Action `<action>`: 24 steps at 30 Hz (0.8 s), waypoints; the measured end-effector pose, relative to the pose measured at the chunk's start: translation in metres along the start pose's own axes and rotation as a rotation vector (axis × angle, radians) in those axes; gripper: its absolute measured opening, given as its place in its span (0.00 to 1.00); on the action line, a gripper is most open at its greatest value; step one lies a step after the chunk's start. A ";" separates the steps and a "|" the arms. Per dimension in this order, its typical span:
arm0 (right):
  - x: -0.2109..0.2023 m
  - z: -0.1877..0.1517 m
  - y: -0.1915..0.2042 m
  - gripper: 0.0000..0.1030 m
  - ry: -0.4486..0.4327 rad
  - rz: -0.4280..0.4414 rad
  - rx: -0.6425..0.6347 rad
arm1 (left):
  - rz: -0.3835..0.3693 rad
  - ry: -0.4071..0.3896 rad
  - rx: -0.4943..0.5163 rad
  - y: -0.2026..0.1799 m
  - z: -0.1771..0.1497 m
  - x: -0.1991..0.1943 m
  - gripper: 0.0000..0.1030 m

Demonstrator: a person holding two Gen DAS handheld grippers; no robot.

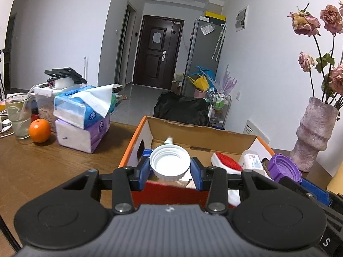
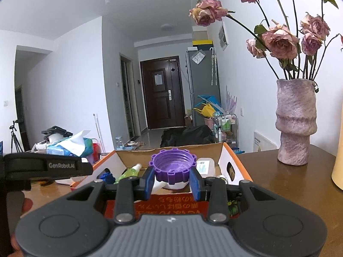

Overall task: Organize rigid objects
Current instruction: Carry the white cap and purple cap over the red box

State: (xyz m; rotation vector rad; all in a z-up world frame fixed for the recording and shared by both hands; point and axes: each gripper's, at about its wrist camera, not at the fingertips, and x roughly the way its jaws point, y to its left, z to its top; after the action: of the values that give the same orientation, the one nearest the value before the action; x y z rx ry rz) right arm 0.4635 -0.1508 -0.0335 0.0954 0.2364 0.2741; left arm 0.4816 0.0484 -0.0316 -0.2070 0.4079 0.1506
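White cap [image 1: 170, 163] pinched in my left gripper [image 1: 170, 167], purple cap [image 2: 172, 167] in my right gripper [image 2: 172, 176], both above the cardboard box's [image 1: 137, 137] near edge; next, I'd judge, release inside.

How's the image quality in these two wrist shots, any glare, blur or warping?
Left wrist: strong fisheye bending of the walls, dark corners; white cap sharp in the left gripper. Right wrist: same warping, soft glare on the table; purple cap in the right gripper crisp.
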 end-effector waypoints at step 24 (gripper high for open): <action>0.083 0.008 -0.010 0.33 0.013 -0.008 -0.068 | -0.010 0.003 0.072 -0.022 0.022 0.077 0.40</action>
State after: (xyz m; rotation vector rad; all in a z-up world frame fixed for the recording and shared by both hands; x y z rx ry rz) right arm 0.5459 -0.1377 -0.0449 0.0249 0.2404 0.2743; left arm 0.5642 0.0403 -0.0396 -0.1381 0.4150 0.1250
